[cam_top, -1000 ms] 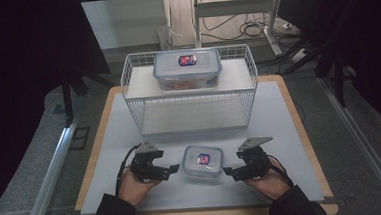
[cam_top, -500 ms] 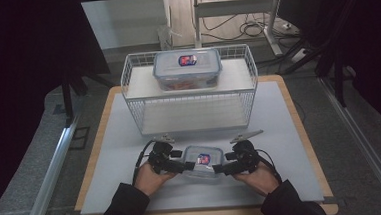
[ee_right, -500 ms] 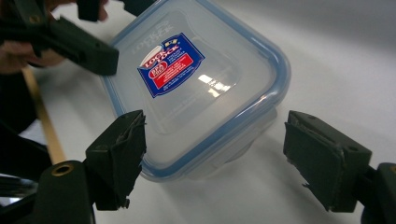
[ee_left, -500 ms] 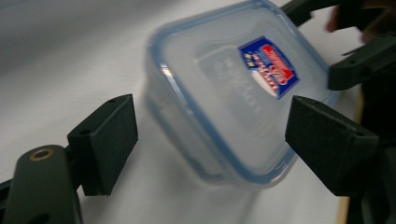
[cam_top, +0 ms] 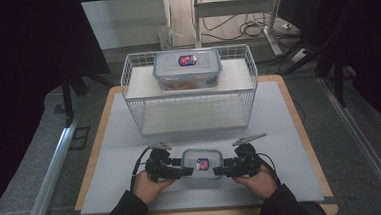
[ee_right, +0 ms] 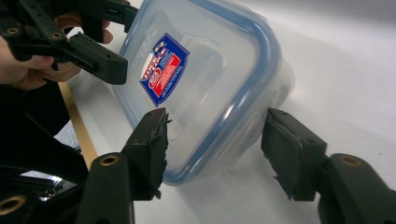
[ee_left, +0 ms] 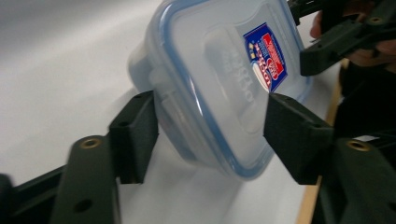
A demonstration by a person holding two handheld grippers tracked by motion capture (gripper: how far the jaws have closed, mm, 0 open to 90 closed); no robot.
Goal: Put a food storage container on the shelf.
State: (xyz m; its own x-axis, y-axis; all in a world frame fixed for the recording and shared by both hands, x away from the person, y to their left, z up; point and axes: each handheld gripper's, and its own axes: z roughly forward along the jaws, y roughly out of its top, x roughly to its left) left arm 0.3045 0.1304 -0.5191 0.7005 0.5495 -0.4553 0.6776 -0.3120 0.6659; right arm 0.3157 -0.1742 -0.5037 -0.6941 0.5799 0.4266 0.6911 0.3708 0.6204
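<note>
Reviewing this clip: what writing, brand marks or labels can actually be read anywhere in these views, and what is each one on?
Red and blue sticker on the lid of the small container: print too blurred to read.
Embossed lettering moulded into that lid: present, not legible.
Sticker on the lid of the larger container on the wire rack: too small to read.
No other text is visible.

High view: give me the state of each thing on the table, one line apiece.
Small container: lid on, flat on the mat, between both tools.
Left tool: jaws have just been closing, astride the container's left end; grip not certain.
Right tool: jaws have just been closing, astride its right end; grip not certain.
Large container: lid on, on the wire rack's top shelf.
</note>
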